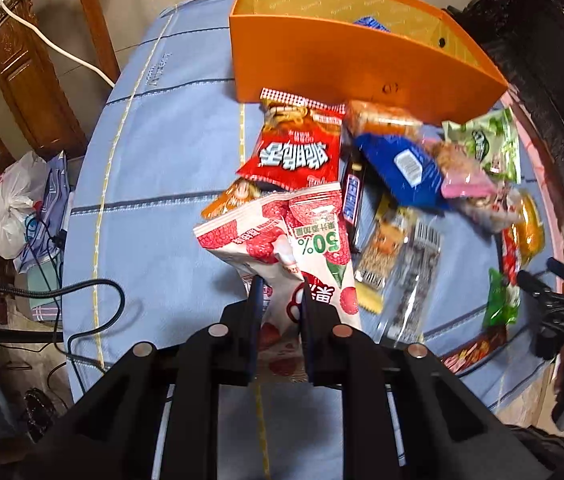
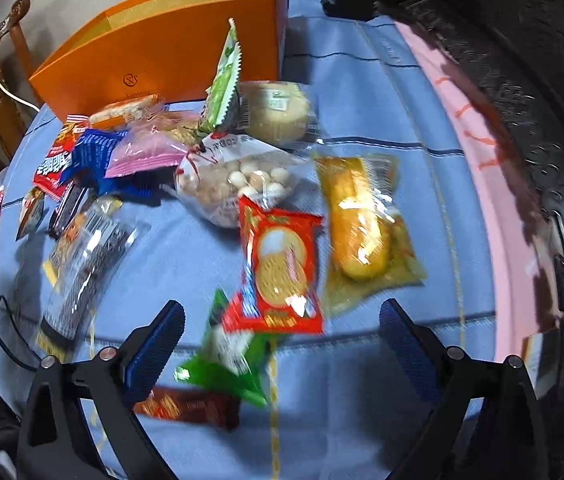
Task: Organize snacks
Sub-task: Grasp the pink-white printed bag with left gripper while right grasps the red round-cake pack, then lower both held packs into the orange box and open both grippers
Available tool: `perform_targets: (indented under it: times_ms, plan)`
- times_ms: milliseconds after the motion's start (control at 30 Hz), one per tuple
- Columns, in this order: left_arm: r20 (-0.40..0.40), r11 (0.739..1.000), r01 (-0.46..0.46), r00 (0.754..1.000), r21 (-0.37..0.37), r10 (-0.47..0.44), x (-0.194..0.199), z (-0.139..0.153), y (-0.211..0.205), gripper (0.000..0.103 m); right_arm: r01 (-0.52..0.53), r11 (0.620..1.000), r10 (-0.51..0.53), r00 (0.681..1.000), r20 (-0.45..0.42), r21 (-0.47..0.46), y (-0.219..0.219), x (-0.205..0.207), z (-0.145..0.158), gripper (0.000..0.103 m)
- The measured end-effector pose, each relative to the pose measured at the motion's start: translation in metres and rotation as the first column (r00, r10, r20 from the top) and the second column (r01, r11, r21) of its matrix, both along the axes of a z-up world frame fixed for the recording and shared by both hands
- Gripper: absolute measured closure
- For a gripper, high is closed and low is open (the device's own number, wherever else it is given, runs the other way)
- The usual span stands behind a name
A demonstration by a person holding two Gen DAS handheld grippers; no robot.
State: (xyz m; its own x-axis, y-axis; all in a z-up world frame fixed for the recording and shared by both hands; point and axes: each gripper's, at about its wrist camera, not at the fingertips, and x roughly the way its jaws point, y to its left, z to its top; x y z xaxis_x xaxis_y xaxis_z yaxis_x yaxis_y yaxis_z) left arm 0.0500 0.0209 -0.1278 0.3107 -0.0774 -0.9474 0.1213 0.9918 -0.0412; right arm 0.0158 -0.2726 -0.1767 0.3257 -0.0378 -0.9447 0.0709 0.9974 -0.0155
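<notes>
My left gripper (image 1: 280, 298) is shut on a white pouch printed with red lychees (image 1: 277, 240), held above the blue tablecloth (image 1: 153, 184). Beyond it lie a red snack bag (image 1: 296, 152) and a blue packet (image 1: 402, 168), in front of the open orange box (image 1: 342, 60). In the right wrist view my right gripper (image 2: 282, 316) stands open above a red biscuit packet (image 2: 279, 268) and a green packet (image 2: 227, 356); the pads touch neither. A yellow cake in clear wrap (image 2: 362, 224) lies just right of the biscuit packet. The orange box (image 2: 161, 56) stands at the back left.
Several more snacks crowd the cloth: a clear bag of white balls (image 2: 241, 184), a pink packet (image 2: 145, 152), a round pastry (image 2: 277, 112), a dark striped packet (image 2: 81, 268), a brown bar (image 2: 189, 404). A dark carved chair (image 2: 542, 120) borders the table's right edge. Wooden furniture (image 1: 29, 72) and cables (image 1: 81, 292) lie to the left.
</notes>
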Motion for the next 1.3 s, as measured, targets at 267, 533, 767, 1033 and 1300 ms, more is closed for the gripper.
perform_targets:
  times_ms: [267,533,767,1033,1300]
  plan:
    - [0.026,1.000,0.020,0.999,-0.012,-0.020,0.019,0.007,-0.011,0.087,0.019,1.000,-0.021,0.996,-0.082,-0.024,-0.005,0.038,-0.027,0.060]
    - [0.049,0.999,0.020,0.999,-0.034,-0.018,0.029,0.015,-0.012,0.087,-0.026,0.997,0.026,1.000,-0.002,0.072,-0.001,0.032,0.018,0.061]
    - [0.132,0.999,0.030,0.991,-0.039,-0.024,0.048,0.046,-0.013,0.087,-0.112,0.994,0.109,0.986,0.126,0.019,0.026,0.052,0.070,0.061]
    - [0.194,0.998,0.043,0.980,-0.047,-0.033,0.090,0.073,-0.023,0.087,-0.173,0.985,0.170,0.962,0.216,-0.005,0.040,0.101,0.107,0.061]
    - [0.210,0.997,0.041,0.977,-0.057,-0.029,0.141,0.081,-0.036,0.087,-0.180,0.984,0.177,0.951,0.252,-0.010,0.047,0.158,0.119,0.061]
